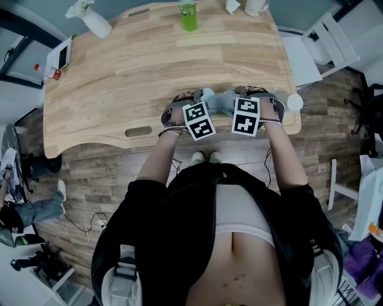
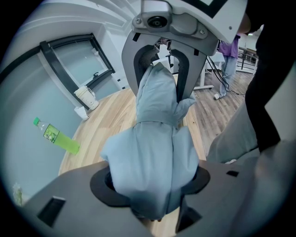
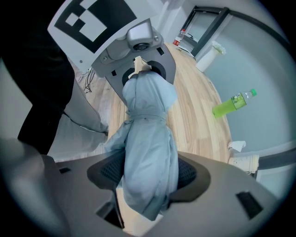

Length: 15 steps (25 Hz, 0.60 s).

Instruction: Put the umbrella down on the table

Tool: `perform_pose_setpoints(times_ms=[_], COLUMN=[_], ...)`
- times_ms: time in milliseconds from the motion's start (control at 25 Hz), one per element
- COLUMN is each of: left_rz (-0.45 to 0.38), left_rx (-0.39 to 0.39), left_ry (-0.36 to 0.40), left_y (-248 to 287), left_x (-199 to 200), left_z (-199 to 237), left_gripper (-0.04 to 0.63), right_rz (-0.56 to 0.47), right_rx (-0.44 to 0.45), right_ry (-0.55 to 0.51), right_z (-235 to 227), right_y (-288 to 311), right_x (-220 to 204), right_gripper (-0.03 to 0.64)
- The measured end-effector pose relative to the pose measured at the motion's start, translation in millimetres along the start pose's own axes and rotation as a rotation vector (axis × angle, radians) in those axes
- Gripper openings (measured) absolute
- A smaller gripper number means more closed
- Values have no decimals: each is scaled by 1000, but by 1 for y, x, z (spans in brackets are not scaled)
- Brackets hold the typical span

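Person wears open black jacket (image 1: 149,239), white cropped top (image 1: 242,212), white shoes (image 1: 197,157). Left gripper (image 2: 155,185) and right gripper (image 3: 148,173): grey shells, black jaw pads, black-and-white square marker cubes (image 1: 198,120).

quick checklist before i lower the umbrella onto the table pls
1. Hold of the left gripper on the umbrella: ok, pads press the folded fabric.
2. Hold of the right gripper on it: ok, clamped the same way.
3. Umbrella over the table, not the floor: ok, though close to the near edge.
4. Landing spot bare: ok, the green bottle stands at the far edge.
5. Umbrella touching the wood: cannot tell.
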<state>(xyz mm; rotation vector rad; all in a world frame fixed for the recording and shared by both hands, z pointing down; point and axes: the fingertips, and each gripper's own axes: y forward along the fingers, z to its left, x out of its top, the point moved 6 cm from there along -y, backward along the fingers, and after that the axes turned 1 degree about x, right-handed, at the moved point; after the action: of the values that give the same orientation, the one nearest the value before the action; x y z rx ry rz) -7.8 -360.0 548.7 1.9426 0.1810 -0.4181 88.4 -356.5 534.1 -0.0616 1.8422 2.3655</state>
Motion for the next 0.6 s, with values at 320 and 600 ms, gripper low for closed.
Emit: perform_pose_setpoints(times_ms=[320, 600], left_rz=[7, 14], left_rx=[1, -23], left_ry=[-7, -4], left_y=[3, 6], left_x=[-3, -5], left_z=[-2, -2], left_gripper=[264, 267], right_rz=[-1, -5], right_rx=[-2, 4], right_ry=[-3, 8], right_z=[1, 2], right_y=[4, 9], right_x=[1, 2], right_gripper=[304, 304])
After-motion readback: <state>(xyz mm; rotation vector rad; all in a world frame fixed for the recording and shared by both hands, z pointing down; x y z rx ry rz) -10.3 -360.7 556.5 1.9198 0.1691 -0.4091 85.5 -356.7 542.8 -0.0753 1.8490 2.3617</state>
